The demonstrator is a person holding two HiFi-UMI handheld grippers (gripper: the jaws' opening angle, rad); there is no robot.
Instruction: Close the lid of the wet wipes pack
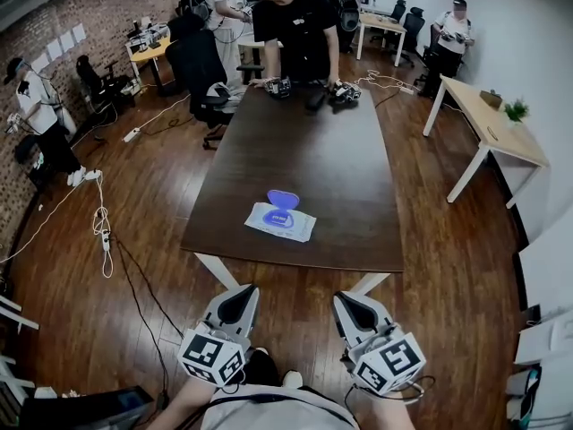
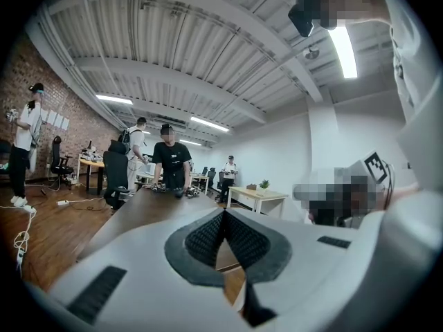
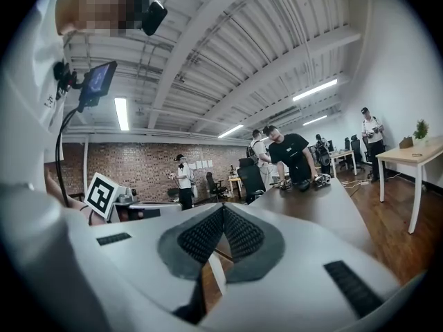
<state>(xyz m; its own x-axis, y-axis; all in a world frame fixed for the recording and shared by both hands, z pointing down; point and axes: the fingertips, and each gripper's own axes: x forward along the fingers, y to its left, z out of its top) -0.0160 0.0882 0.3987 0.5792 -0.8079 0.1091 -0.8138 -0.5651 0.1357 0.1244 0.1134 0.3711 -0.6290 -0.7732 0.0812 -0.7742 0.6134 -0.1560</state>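
Observation:
The wet wipes pack [image 1: 280,218] lies flat near the front edge of the dark wooden table [image 1: 331,164]. It is white with a blue label, and its blue lid [image 1: 283,198] stands flipped open toward the far side. Both grippers hang short of the table's near edge, apart from the pack. My left gripper [image 1: 243,292] is shut and holds nothing; in the left gripper view its pads [image 2: 208,237] meet at the tip. My right gripper [image 1: 346,299] is shut and empty too, and its pads [image 3: 239,235] touch in the right gripper view.
A person in black [image 1: 300,30] leans on the table's far end beside some devices [image 1: 343,92]. A black office chair [image 1: 201,65] stands at the far left corner. A white table [image 1: 492,124] is to the right. Cables [image 1: 101,227] lie on the floor at left.

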